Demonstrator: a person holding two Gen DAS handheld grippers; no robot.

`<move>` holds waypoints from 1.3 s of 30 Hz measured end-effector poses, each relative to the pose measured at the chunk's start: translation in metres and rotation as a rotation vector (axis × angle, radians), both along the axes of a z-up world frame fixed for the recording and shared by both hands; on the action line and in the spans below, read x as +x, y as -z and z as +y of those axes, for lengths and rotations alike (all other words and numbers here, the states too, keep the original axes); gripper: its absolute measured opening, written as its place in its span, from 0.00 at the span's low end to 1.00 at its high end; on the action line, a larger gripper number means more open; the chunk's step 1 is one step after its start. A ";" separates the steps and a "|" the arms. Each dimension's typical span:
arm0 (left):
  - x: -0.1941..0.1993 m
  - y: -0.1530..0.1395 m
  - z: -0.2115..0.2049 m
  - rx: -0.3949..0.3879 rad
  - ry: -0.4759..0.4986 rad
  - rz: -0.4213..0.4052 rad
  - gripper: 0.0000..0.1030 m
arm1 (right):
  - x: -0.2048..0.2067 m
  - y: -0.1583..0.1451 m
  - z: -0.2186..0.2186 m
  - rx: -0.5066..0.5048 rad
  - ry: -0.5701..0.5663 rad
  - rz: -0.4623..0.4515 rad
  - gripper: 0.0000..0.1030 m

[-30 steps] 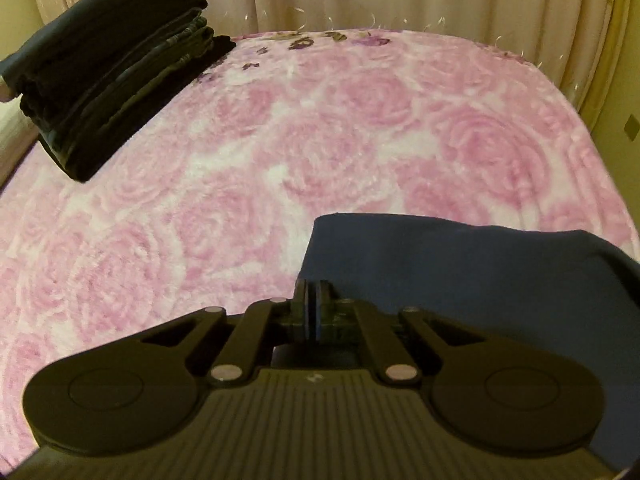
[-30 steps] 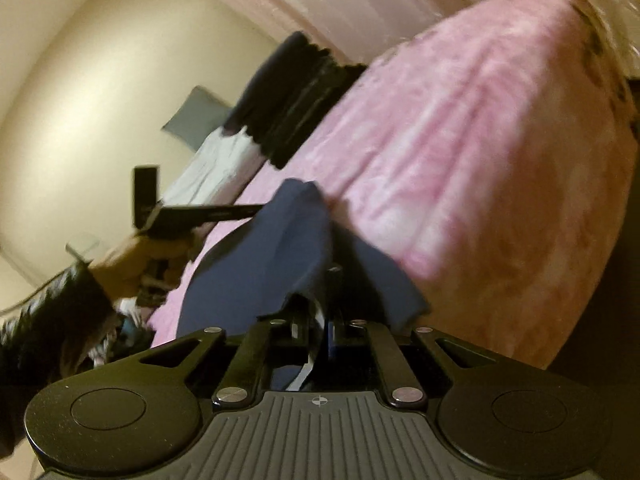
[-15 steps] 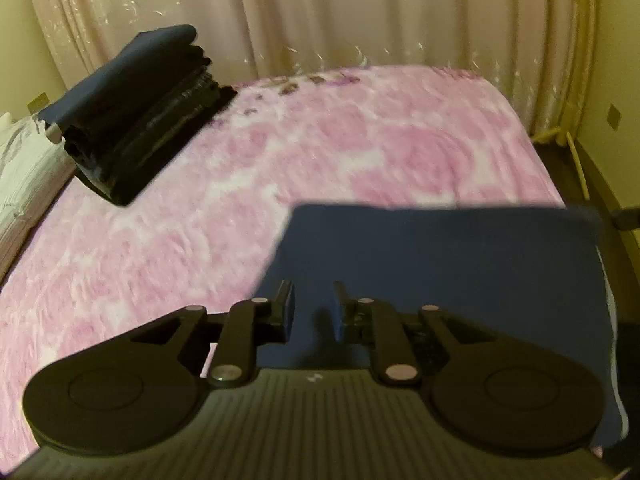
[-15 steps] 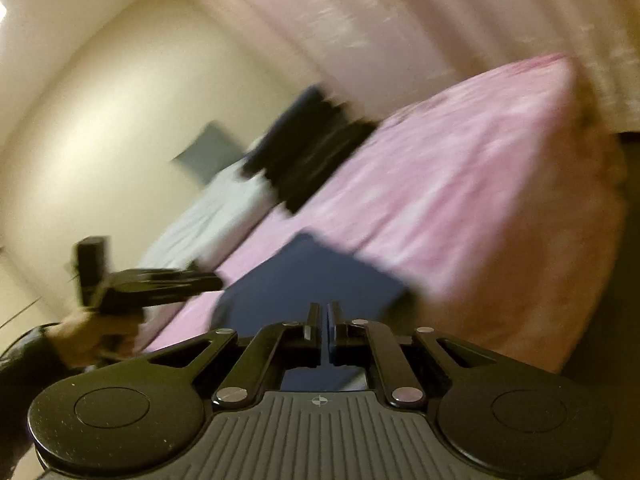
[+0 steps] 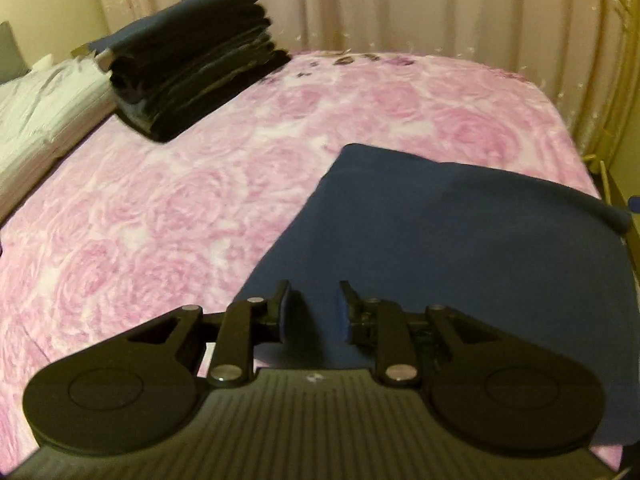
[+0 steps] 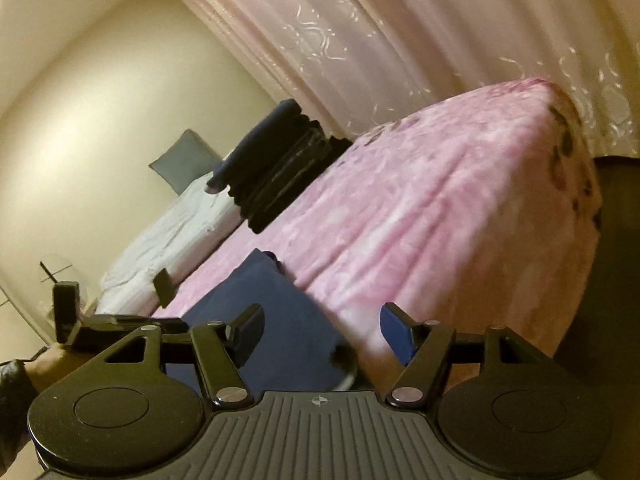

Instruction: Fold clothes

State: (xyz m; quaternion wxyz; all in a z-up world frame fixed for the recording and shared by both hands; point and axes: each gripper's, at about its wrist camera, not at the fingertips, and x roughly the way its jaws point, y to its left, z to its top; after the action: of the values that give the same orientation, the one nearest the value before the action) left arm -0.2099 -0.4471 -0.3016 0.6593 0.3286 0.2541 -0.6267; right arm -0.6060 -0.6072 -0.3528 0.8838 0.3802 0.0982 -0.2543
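Both tools gape above folded navy garment (image 5: 460,232).

Both wrist views low over the bed (image 5: 168,216), right one tilted, perhaps nearer the edge.

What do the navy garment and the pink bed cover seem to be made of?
Navy garment: probably a matte knit such as cotton jersey; it lies flat, with a soft rolled fold edge and no sheen. Pink bed cover: looks like plush fleece, with a fuzzy nap and raised rose shapes; the fibre itself cannot be told.
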 end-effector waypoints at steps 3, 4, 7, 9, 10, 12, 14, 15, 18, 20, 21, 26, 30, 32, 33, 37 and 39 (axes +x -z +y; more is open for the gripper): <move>-0.005 0.013 -0.003 0.017 0.021 -0.058 0.21 | 0.018 0.014 -0.005 0.025 -0.034 0.059 0.66; -0.005 0.014 -0.003 0.013 0.014 -0.063 0.22 | 0.021 0.018 -0.005 0.018 -0.043 0.094 0.66; -0.001 0.010 0.001 0.016 -0.002 -0.078 0.23 | 0.022 0.015 0.002 -0.018 -0.044 0.211 0.66; 0.003 0.001 0.007 0.015 -0.012 -0.141 0.23 | 0.018 0.002 0.014 -0.091 -0.037 0.255 0.66; 0.006 -0.004 0.012 0.013 -0.017 -0.162 0.23 | 0.019 -0.009 0.024 -0.155 -0.047 0.262 0.66; 0.011 -0.014 0.026 0.008 -0.009 -0.211 0.23 | 0.029 -0.032 0.050 -0.285 -0.108 0.258 0.66; 0.008 -0.019 0.042 0.006 0.034 -0.295 0.25 | 0.049 -0.044 0.079 -0.379 -0.228 0.262 0.66; 0.002 -0.018 0.050 0.008 0.060 -0.350 0.26 | 0.063 -0.041 0.094 -0.425 -0.296 0.296 0.66; -0.017 -0.010 0.073 0.017 0.151 -0.504 0.32 | 0.105 -0.033 0.140 -0.562 -0.504 0.400 0.66; -0.029 -0.003 0.088 0.016 0.211 -0.584 0.38 | 0.133 -0.027 0.170 -0.652 -0.644 0.468 0.66; -0.035 0.001 0.095 0.009 0.237 -0.609 0.40 | 0.147 -0.025 0.185 -0.697 -0.714 0.502 0.66; -0.054 0.018 0.120 -0.050 0.383 -0.675 0.54 | 0.194 0.016 0.219 -0.912 -0.786 0.801 0.66; -0.058 0.030 0.129 -0.110 0.466 -0.733 0.64 | 0.197 0.024 0.217 -0.972 -0.781 0.859 0.66; -0.058 0.038 0.126 -0.118 0.494 -0.768 0.65 | 0.199 0.021 0.204 -0.958 -0.775 0.892 0.48; -0.058 0.042 0.121 -0.119 0.507 -0.789 0.65 | 0.198 0.018 0.197 -0.933 -0.783 0.893 0.41; -0.061 0.060 0.105 -0.118 0.587 -0.890 0.65 | 0.180 -0.005 0.178 -0.878 -0.807 0.836 0.14; -0.064 0.070 0.098 -0.117 0.641 -0.947 0.65 | 0.168 -0.022 0.169 -0.878 -0.785 0.802 0.14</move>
State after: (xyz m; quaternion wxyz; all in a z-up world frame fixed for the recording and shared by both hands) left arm -0.2741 -0.3490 -0.3718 0.4954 0.5970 -0.2163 -0.5928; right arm -0.4377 -0.4381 -0.3311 0.8774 -0.1971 0.4341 -0.0539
